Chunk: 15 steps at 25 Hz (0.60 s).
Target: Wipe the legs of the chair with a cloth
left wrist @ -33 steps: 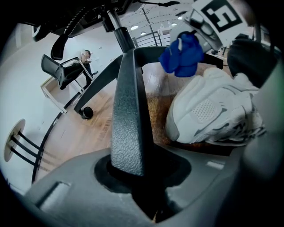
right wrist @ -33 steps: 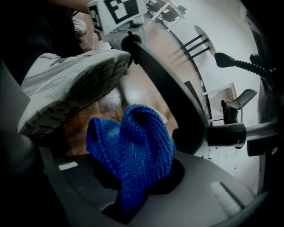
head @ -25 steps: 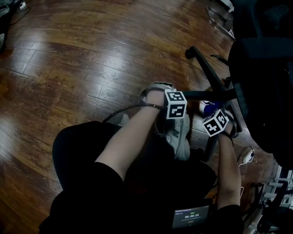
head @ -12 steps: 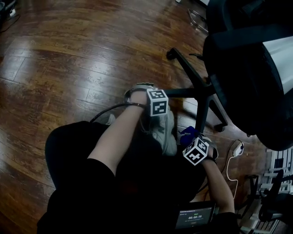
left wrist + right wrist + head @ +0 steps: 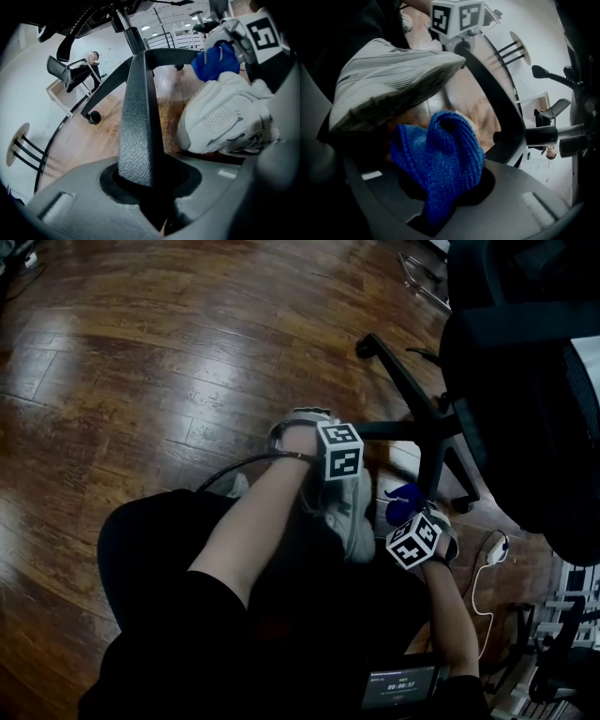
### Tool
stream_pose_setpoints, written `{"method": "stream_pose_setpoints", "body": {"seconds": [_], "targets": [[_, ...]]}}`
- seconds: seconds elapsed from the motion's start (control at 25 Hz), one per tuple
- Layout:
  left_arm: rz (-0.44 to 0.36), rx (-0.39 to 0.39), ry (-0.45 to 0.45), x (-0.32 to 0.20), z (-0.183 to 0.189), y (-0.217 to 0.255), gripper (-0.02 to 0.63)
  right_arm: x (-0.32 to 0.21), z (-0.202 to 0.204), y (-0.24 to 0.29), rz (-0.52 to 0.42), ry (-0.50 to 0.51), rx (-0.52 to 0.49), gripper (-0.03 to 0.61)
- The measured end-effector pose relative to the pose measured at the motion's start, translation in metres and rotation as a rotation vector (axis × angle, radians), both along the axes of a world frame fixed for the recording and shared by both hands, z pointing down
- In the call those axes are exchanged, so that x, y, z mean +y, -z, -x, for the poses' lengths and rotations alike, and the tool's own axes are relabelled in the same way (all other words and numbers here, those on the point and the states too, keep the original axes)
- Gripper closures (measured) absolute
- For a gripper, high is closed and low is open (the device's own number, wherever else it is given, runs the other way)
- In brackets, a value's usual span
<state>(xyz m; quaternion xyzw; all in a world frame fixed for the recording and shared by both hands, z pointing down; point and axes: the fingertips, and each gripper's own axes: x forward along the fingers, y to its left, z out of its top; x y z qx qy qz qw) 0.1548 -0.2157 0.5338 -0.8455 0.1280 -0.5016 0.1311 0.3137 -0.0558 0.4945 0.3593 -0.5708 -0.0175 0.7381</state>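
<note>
Shoe, white, sits between tools; left tool clamps chair leg; right tool pinches blue cloth

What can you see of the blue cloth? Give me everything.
The blue cloth is a coarse-knit, towel-like fabric, bunched into upright folds. Its lower end is pinched by the right gripper, whose jaws are closed on it, and the rest stands free beyond them. It sits just under the sole of a white shoe and beside a black chair leg. I cannot tell whether it touches either.
</note>
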Motion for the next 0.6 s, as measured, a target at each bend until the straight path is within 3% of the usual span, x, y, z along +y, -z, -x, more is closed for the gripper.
{"method": "stream_pose_setpoints", "body": {"seconds": [0.2,0.32,0.48,0.6], "targets": [[0.001,-0.001,0.001,0.0,-0.003,0.001,0.494,-0.093,-0.02,0.027,-0.139,-0.031,0.043,0.503],[0.0,-0.001,-0.002,0.0,-0.003,0.002,0.494,-0.127,-0.024,0.038,-0.175,-0.062,0.063,0.503],[-0.006,0.0,-0.005,-0.001,-0.001,0.001,0.494,-0.123,-0.02,0.036,-0.183,-0.022,0.087,0.503],[-0.01,0.008,-0.008,0.001,-0.001,0.001,0.494,-0.093,-0.014,0.03,-0.154,-0.023,0.047,0.502]]}}
